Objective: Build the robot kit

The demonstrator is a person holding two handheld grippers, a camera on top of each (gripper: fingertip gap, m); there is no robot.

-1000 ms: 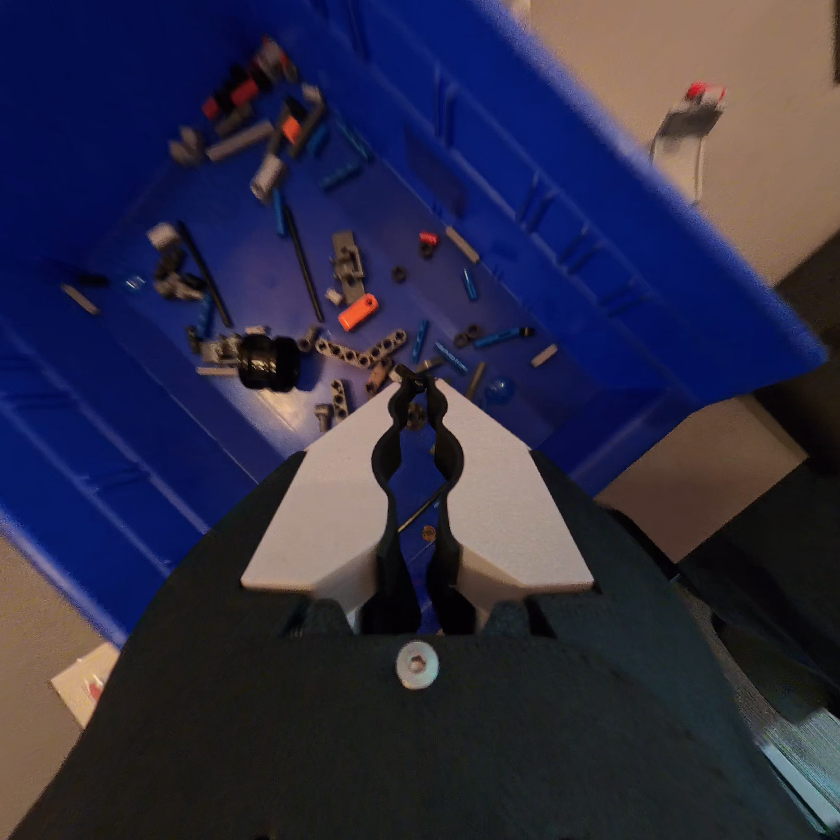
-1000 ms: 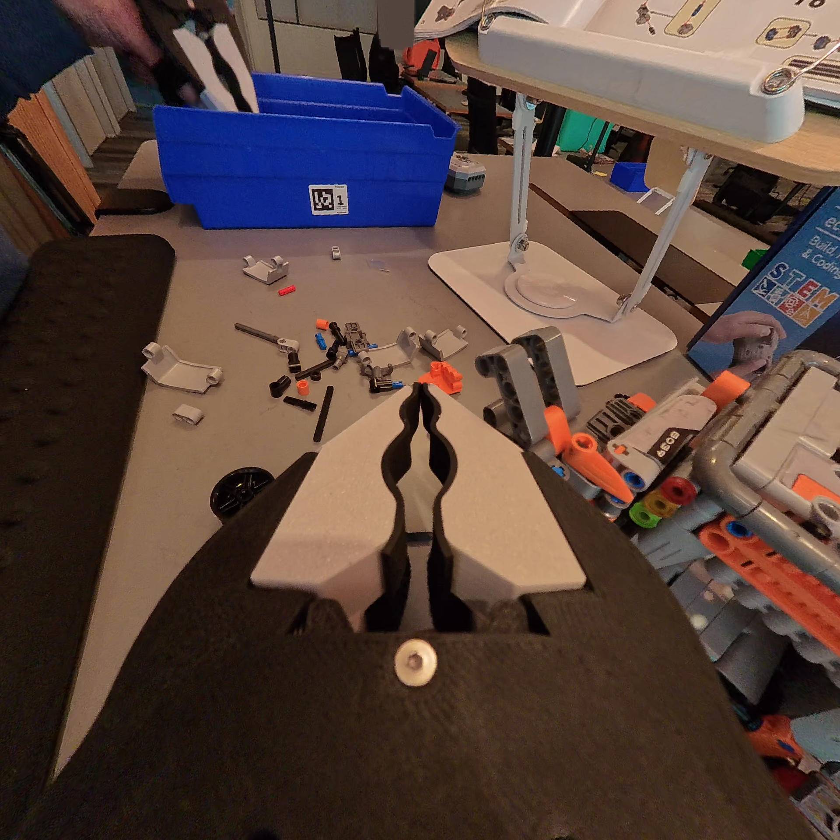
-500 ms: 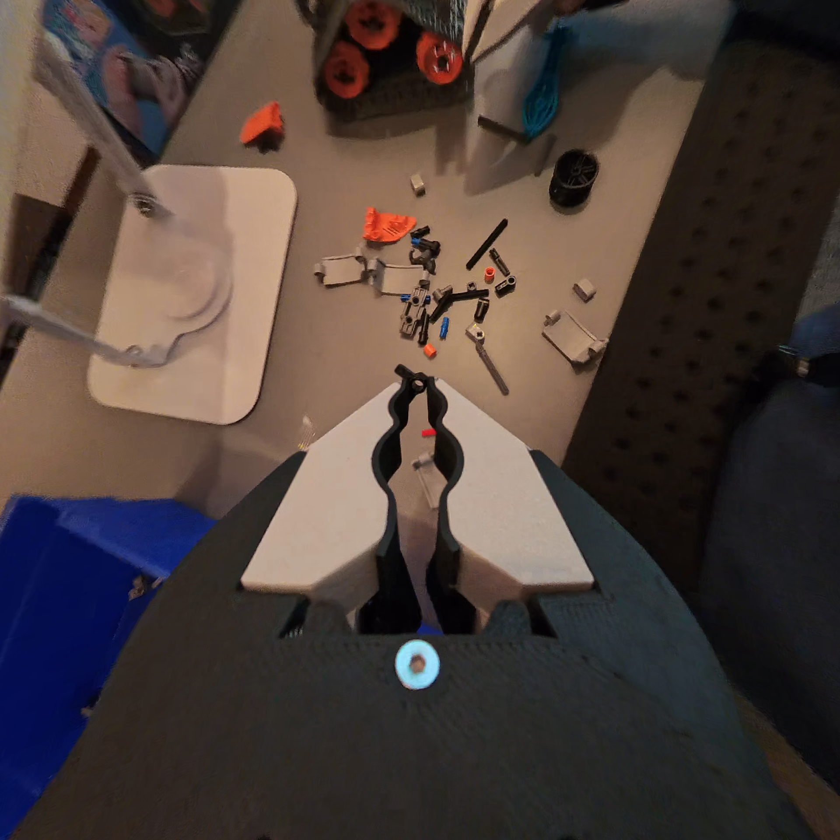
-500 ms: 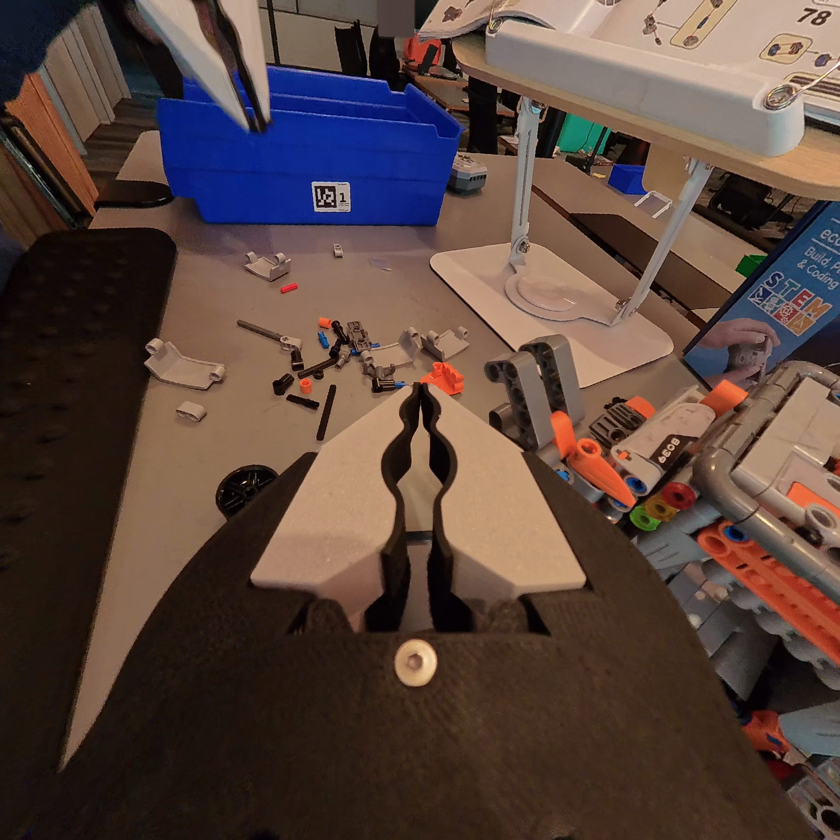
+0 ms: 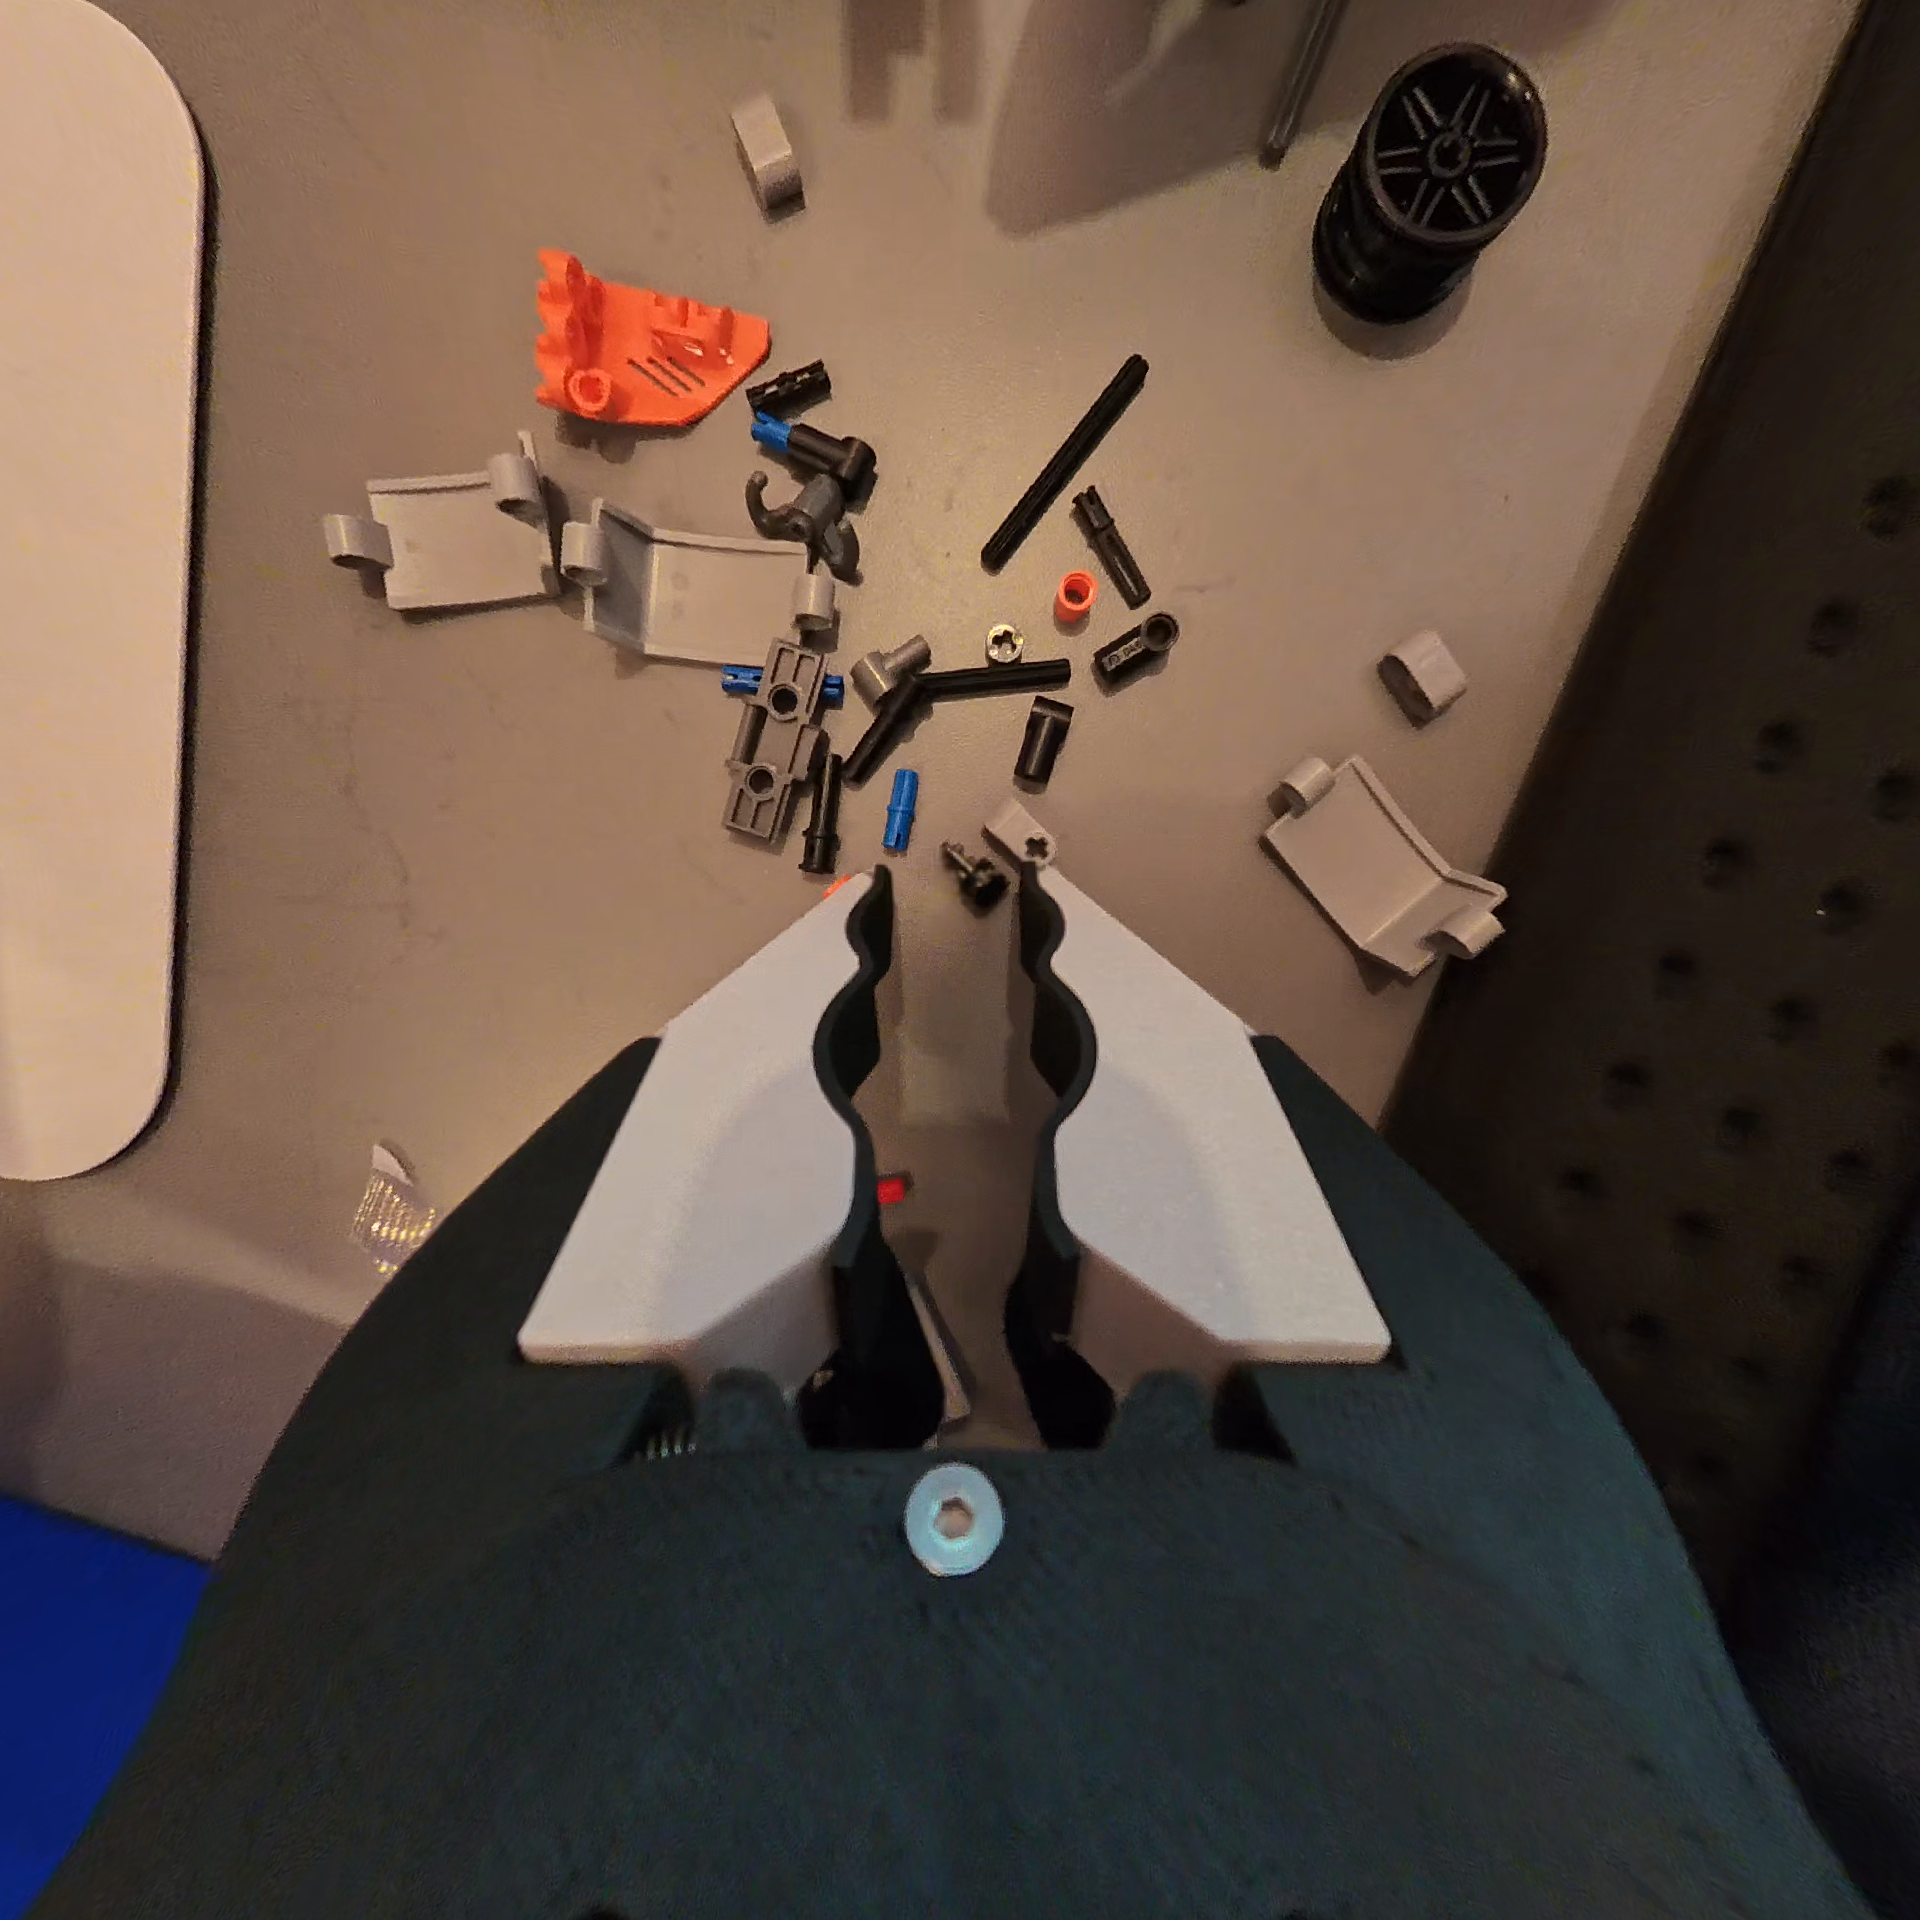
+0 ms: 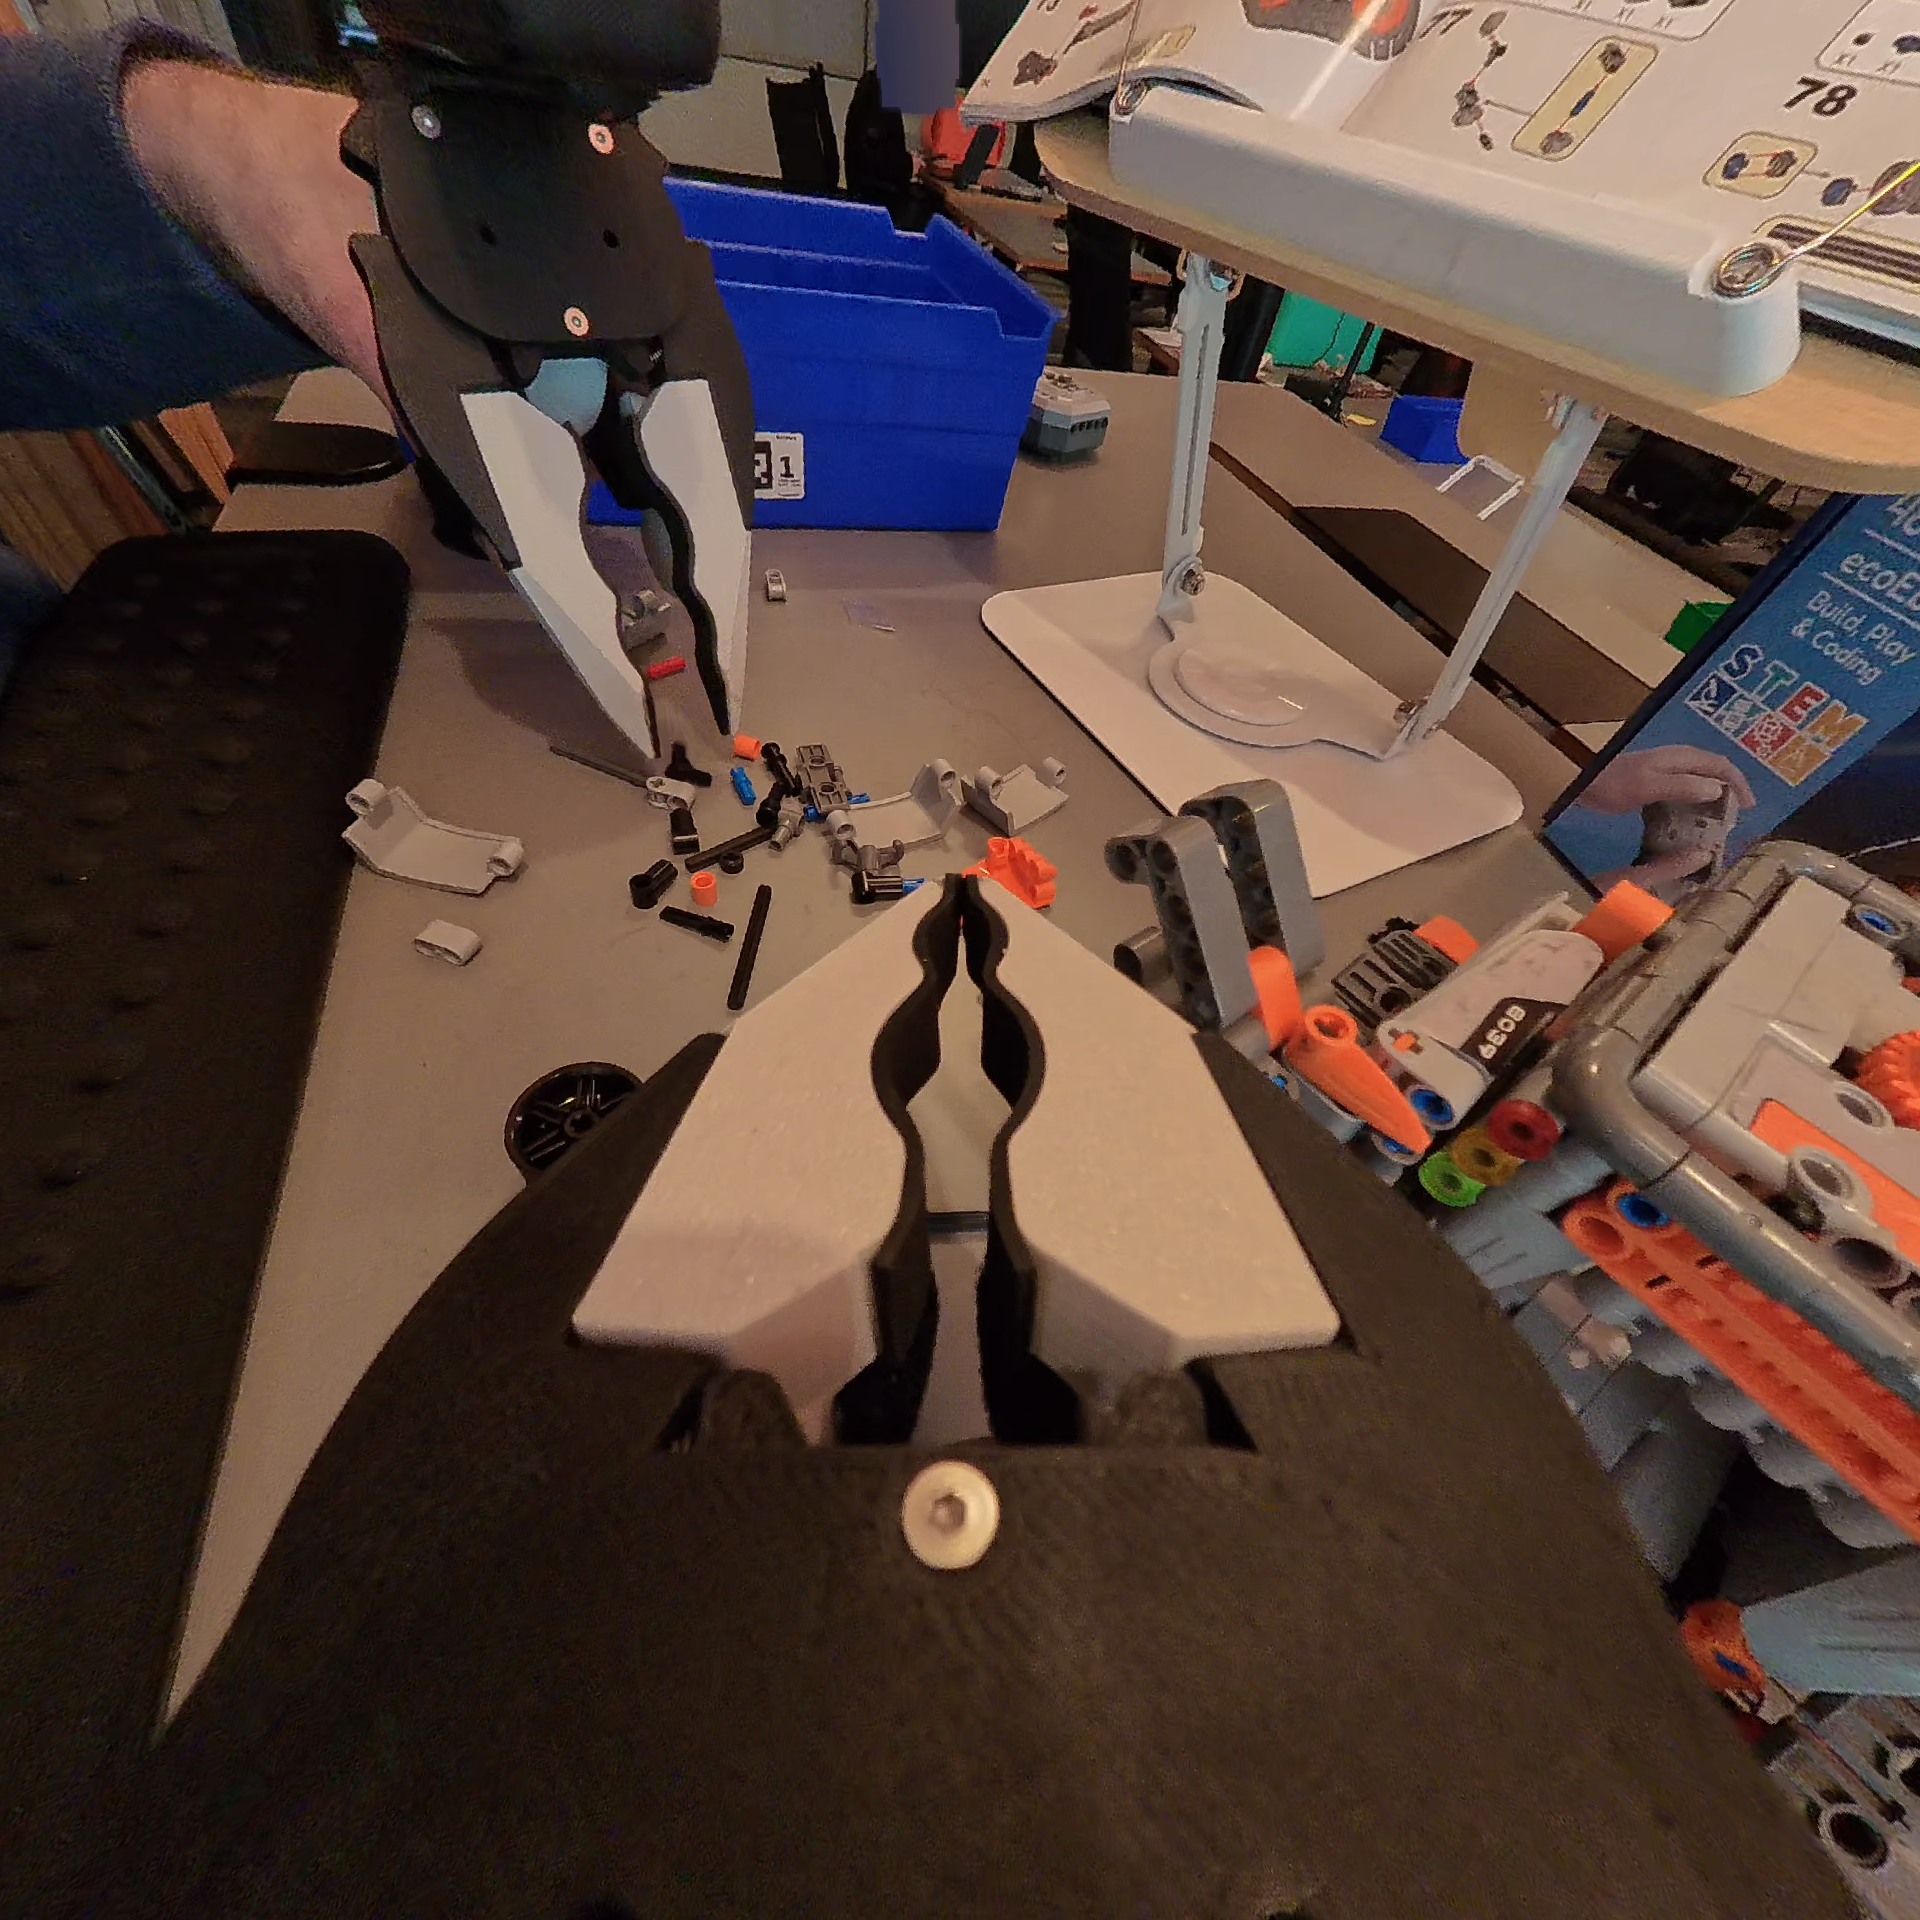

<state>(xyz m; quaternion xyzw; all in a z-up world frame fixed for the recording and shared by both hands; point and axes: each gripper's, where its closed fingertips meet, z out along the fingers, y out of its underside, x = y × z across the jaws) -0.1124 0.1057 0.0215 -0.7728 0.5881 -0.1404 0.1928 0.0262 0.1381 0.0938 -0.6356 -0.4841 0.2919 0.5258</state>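
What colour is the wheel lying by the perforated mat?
Black wheel, spoked; clearest in the left wrist view.

My left gripper over scattered parts

Its jaws stand apart above the grey table, a small black connector just beyond the tips, 1 black wheel far right.

Scattered parts crowding table centre

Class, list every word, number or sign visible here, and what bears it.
I do not copy writing; these bear it:
White tag on blue plastic bin: code pattern, a digit.
Open instruction booklet: page numbers.
Blue cardboard box: printed words.
White model part: black label.
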